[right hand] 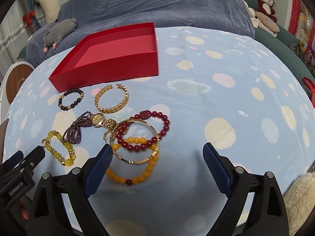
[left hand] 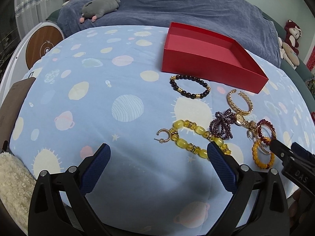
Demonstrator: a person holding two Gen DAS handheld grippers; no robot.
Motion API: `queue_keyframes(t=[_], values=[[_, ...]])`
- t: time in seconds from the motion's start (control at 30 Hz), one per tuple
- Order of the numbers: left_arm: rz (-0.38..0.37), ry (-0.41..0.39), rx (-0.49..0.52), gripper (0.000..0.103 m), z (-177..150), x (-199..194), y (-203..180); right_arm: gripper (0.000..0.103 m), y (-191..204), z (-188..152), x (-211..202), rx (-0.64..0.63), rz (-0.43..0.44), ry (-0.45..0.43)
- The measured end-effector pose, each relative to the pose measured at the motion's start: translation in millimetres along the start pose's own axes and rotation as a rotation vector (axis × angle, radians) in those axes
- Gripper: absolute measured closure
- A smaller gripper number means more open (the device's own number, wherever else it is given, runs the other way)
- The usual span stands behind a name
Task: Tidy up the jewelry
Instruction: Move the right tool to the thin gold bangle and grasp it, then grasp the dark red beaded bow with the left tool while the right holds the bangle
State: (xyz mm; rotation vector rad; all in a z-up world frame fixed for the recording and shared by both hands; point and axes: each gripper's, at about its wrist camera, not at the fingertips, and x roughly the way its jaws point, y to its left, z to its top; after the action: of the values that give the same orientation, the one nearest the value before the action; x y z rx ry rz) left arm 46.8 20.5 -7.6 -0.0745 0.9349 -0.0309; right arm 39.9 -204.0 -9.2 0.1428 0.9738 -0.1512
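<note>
An empty red box [left hand: 204,56] [right hand: 110,59] stands on the blue patterned cloth. In front of it lie a dark bead bracelet [left hand: 189,86] [right hand: 70,99], a gold cuff [left hand: 240,103] [right hand: 112,99], a gold watch on purple beads [left hand: 239,119] [right hand: 97,120], a yellow bead bracelet [left hand: 196,137] [right hand: 59,147], a small gold hoop earring [left hand: 163,135], a dark red bead bracelet [right hand: 145,131], a gold bangle [right hand: 135,141] and an orange bead bracelet [right hand: 135,169] [left hand: 262,155]. My left gripper [left hand: 158,151] is open and empty above the cloth, its right finger by the yellow bracelet. My right gripper [right hand: 157,153] is open and empty, over the bangle and orange bracelet.
A blue-covered sofa [left hand: 177,5] with a grey plush toy [left hand: 100,7] runs behind the table. Red plush toys [right hand: 265,2] sit at the far right. A cream fluffy cloth [left hand: 13,186] lies at the table's near edge. A round wooden disc [left hand: 42,45] stands at the left.
</note>
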Motion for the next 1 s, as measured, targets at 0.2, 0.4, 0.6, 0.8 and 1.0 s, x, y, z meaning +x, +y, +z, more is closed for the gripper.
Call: queue_keyframes(t=[0.2, 0.4, 0.6, 0.8, 1.0], values=[[0.002, 0.006, -0.01, 0.009, -0.5, 1.0, 1.5, 0.022, 18.9, 9.7, 15.6, -0.044, 0.013, 0.031], [0.001, 0.016, -0.02, 0.009, -0.6, 2.9, 3.8, 0.04, 28.9, 10.1, 27.6, -0.085, 0.011, 0.064], [-0.003, 0.019, -0.02, 0.009, -1.0, 2.8, 4.4, 0.044, 27.4, 9.0, 22.3, -0.076, 0.027, 0.055], [-0.007, 0.008, -0.011, 0.009, -1.2, 0.4, 2.2, 0.044, 18.6, 8.8, 2.1, -0.049, 0.049, 0.018], [-0.053, 0.004, 0.026, 0.009, 5.6, -1.0, -19.2, 0.043, 1.2, 3.8, -14.0, -0.014, 0.059, 0.012]])
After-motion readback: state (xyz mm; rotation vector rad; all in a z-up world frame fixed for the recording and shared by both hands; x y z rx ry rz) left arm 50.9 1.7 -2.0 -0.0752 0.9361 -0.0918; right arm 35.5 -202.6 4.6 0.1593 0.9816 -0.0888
